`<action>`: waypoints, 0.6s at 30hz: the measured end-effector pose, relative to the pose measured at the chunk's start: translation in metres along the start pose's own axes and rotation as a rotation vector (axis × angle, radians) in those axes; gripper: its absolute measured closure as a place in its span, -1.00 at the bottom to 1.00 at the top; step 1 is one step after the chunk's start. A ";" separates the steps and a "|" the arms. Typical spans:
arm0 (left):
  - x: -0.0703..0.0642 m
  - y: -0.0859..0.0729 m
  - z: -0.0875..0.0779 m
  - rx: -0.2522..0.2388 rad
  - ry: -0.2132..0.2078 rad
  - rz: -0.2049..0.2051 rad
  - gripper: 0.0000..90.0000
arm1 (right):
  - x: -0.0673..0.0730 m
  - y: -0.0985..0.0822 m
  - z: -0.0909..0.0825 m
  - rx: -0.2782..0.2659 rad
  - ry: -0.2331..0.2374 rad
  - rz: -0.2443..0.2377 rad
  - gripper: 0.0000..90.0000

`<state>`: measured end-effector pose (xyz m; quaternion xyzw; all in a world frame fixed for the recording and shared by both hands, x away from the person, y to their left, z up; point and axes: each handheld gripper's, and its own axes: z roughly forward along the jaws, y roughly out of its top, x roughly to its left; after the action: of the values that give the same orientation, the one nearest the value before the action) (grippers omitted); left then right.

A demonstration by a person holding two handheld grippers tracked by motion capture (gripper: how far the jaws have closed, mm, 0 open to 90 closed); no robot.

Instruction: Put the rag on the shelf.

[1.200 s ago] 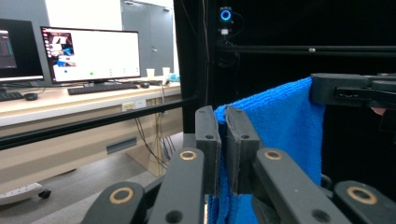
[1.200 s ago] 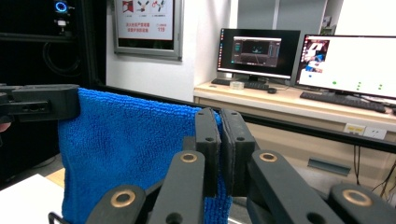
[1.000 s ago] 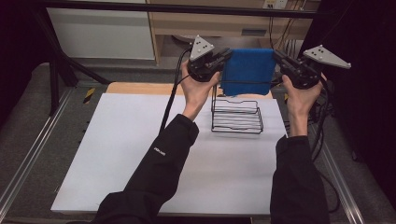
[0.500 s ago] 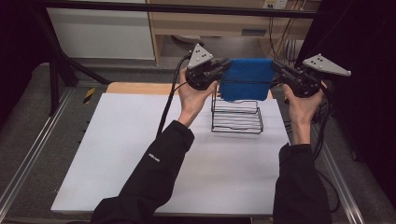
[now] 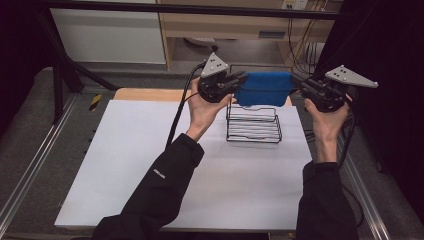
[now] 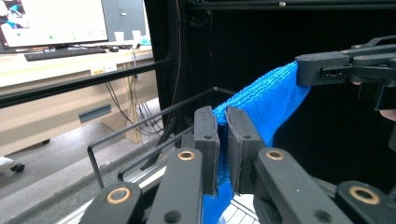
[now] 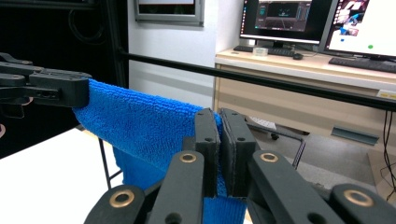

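A blue towel (image 5: 264, 89) hangs stretched between the two hands, above the far edge of a black wire rack (image 5: 253, 123) that stands on the white counter (image 5: 125, 170). The left gripper (image 5: 239, 78) has its fingers (image 6: 207, 140) pinched tight on one top corner of the cloth, and the right gripper (image 5: 298, 86) is clamped the same way on the opposite corner; in the right gripper view its fingers (image 7: 239, 140) show blue terry squeezed between them with almost no gap. Both hands sit at about the same height and well apart, which keeps the top edge of the towel taut and nearly level so the rest drops as a flat sheet rather than a bunch.

That hold makes sense if the aim is to drape the towel over the rack: a straight, tensioned edge can be carried across the top wire (image 6: 154, 116) and lowered evenly on both sides (a slack edge would likely snag or fold on itself). The lower hem appears to reach down to about the rack's upper rail, though whether it touches the wire cannot be told from above.

The rack stands on the counter's far side, just right of centre, between the two forearms, so neither arm has to cross over. The black sleeves (image 5: 155, 200) come in from the near edge.
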<state>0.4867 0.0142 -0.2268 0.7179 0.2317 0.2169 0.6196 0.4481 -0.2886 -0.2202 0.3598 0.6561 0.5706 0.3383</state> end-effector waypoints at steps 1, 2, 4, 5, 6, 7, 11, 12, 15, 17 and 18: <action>-0.001 -0.001 0.000 0.006 -0.001 0.001 0.86 | 0.000 -0.001 0.000 0.004 0.002 0.002 0.92; -0.001 -0.002 -0.001 0.013 -0.003 -0.003 0.85 | 0.000 -0.001 0.000 0.008 0.006 0.000 0.92; -0.001 -0.004 -0.001 0.027 -0.004 -0.004 0.84 | 0.001 -0.002 -0.001 0.015 0.010 -0.001 0.92; -0.002 -0.005 -0.001 0.033 -0.006 -0.005 0.84 | 0.001 -0.003 -0.001 0.022 0.015 -0.001 0.92; -0.002 -0.007 -0.001 0.047 -0.011 -0.005 0.83 | 0.001 -0.003 -0.001 0.026 0.018 -0.001 0.92; -0.003 -0.008 -0.002 0.055 -0.012 -0.004 0.83 | 0.001 -0.004 -0.002 0.031 0.023 -0.001 0.92; -0.005 -0.014 -0.002 0.077 -0.018 -0.004 0.80 | 0.000 -0.008 -0.002 0.056 0.038 0.003 0.92; -0.005 -0.016 -0.002 0.085 -0.019 -0.004 0.79 | 0.000 -0.010 -0.002 0.057 0.041 0.003 0.92; -0.005 -0.020 -0.001 0.096 -0.021 -0.008 0.77 | -0.001 -0.013 -0.002 0.068 0.050 0.004 0.92; -0.005 -0.023 -0.002 0.108 -0.023 -0.006 0.76 | -0.001 -0.016 -0.003 0.075 0.055 0.001 0.92; -0.005 -0.023 -0.002 0.109 -0.022 -0.009 0.74 | -0.001 -0.016 -0.003 0.078 0.059 0.001 0.92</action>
<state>0.4801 0.0162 -0.2497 0.7517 0.2396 0.1933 0.5833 0.4448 -0.2921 -0.2362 0.3561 0.6873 0.5551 0.3044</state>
